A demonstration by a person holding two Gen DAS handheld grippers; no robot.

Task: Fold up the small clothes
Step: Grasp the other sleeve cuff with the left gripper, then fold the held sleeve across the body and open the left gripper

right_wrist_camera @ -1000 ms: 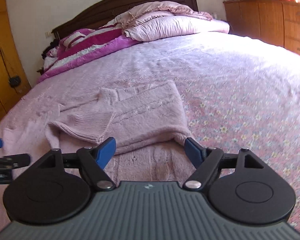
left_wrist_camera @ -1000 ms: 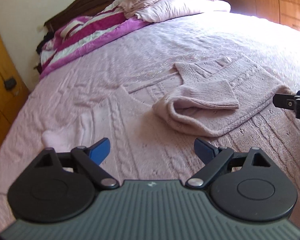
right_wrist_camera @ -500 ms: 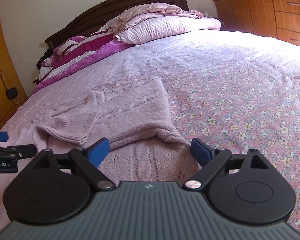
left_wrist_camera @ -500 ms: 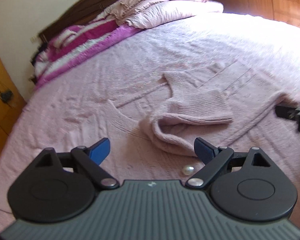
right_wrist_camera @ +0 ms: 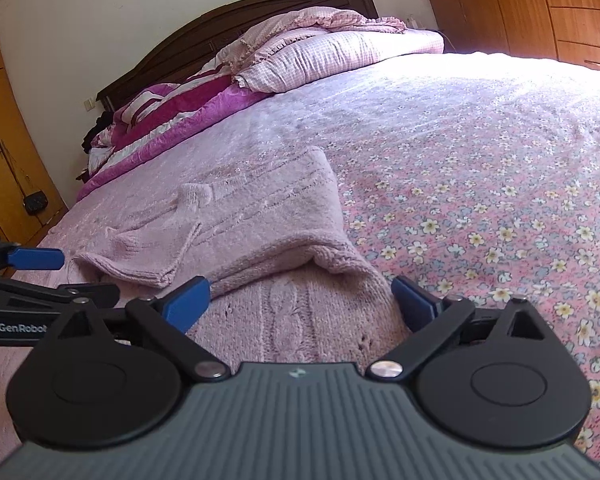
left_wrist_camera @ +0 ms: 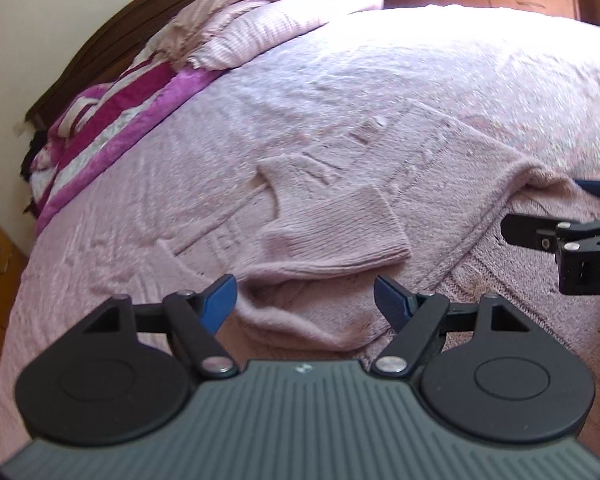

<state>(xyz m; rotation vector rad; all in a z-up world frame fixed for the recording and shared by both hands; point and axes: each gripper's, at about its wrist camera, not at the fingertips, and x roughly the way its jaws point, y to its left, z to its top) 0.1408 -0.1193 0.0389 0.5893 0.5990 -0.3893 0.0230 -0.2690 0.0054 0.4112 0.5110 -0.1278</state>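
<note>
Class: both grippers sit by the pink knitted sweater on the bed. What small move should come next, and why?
Probably lower the left gripper and close it on the pink knitted sweater: its jaws, just narrowing, straddle the folded edge without pressing it, while the right gripper has just opened at the other edge.

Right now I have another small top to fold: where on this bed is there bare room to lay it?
The floral bedspread right of the pink sweater lies bare up to the checked pillow. The near left is crowded: sweater, left gripper, right gripper. The headboard end holds the magenta blanket.
</note>
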